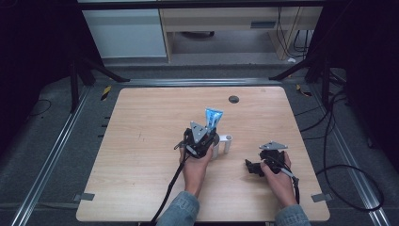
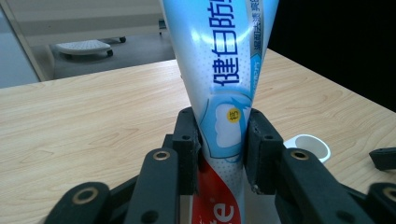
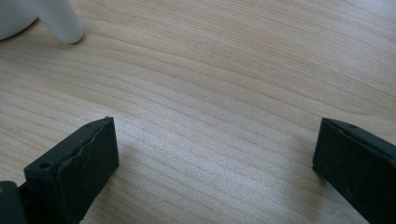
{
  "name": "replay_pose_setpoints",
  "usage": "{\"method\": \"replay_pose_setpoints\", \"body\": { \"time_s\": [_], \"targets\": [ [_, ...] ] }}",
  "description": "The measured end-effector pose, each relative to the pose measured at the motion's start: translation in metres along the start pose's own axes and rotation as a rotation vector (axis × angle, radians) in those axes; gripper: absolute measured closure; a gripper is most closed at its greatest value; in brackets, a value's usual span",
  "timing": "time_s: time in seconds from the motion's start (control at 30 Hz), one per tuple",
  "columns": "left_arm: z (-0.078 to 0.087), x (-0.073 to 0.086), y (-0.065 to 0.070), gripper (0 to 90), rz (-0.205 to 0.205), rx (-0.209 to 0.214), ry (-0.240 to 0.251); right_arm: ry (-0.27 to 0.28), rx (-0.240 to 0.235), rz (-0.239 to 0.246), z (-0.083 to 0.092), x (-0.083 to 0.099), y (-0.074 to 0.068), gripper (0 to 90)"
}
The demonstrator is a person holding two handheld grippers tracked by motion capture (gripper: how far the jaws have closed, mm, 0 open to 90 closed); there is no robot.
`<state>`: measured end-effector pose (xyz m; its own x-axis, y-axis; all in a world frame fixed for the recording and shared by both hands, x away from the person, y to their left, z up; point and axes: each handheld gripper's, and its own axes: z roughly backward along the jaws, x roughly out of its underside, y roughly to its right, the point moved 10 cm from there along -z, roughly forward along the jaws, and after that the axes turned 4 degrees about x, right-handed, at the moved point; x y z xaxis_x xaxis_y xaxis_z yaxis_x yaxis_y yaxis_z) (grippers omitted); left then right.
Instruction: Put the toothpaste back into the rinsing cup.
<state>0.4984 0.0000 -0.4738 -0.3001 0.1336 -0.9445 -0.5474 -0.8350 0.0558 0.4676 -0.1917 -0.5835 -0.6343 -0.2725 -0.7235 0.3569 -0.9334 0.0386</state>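
Left gripper view is showing the left hand-held gripper (image 2: 223,154) clamping a blue-and-white plastic toothpaste tube (image 2: 224,70) upright, best kept vertical above the white cup (image 2: 308,145) beside it, while the right hand-held gripper (image 3: 215,158) is hovering wide over the pale wooden counter (image 1: 141,141) in a dim room.

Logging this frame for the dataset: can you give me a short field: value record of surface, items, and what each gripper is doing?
surface: wooden table
items: toothpaste tube, white cup
left gripper: shut on the toothpaste tube, fingers pressing both sides, tube standing upright, wide flat end up
right gripper: open, nothing between the fingers, low over bare wood
cup position: on the table just right of the left gripper, apart from the tube
table extras: dark round hole near the far edge
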Motion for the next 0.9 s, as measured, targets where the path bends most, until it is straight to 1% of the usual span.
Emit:
{"method": "replay_pose_setpoints", "body": {
  "time_s": [0.13,0.37,0.63,0.7,0.77,0.87,0.9],
  "targets": [
    [0.0004,-0.0029,-0.0009,64.8,-0.003,0.0,0.005,0.0,0.0,0.0,0.0,0.0,0.0,0.5],
    [0.0009,-0.0034,-0.0013,57.6,-0.016,-0.004,-0.013,0.0,0.0,0.0,0.0,0.0,0.0,0.5],
    [0.0015,-0.0053,-0.0016,54.0,-0.021,-0.001,-0.014,0.0,0.0,0.0,0.0,0.0,0.0,0.5],
    [0.0022,-0.0063,-0.0021,52.8,-0.017,0.003,-0.014,0.0,0.0,-0.001,0.0,0.0,-0.0001,0.5],
    [0.0028,-0.0068,-0.0027,51.7,-0.022,0.001,-0.016,0.0,0.0,0.0,0.0,0.0,0.0,0.5],
    [0.0034,-0.0068,-0.0033,48.9,-0.029,-0.001,-0.02,0.0,0.0,0.0,0.0,0.0,0.0,0.5],
    [0.0033,-0.0062,-0.0032,47.6,-0.026,0.002,-0.023,0.0,0.0,0.0,0.0001,0.0,0.0,0.5]
  ]
}}
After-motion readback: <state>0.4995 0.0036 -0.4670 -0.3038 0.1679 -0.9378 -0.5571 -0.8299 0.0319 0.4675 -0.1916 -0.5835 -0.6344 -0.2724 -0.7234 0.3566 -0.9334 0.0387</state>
